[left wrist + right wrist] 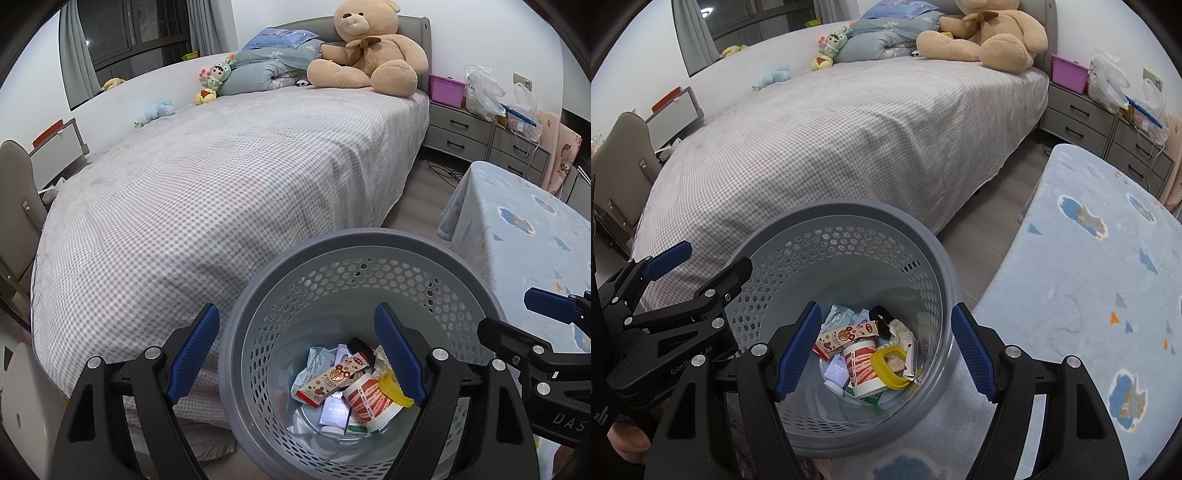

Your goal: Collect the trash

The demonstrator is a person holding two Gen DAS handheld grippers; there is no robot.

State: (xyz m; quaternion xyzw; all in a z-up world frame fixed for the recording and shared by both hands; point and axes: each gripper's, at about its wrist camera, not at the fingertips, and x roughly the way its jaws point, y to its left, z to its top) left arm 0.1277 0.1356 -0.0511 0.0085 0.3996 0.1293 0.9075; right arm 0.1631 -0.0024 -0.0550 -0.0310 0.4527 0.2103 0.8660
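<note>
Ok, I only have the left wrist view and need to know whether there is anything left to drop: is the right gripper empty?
Observer: Yes. The right gripper has its fingers open with nothing between them, above the grey perforated plastic basket.
Operator: My finger half hides something yellow in there.
Observer: It is a yellow rounded plastic ring, on top of the trash beside the red-and-white paper cup.
Operator: What does the basket stand on?
Observer: Apparently the light blue fleece cloth.
</note>
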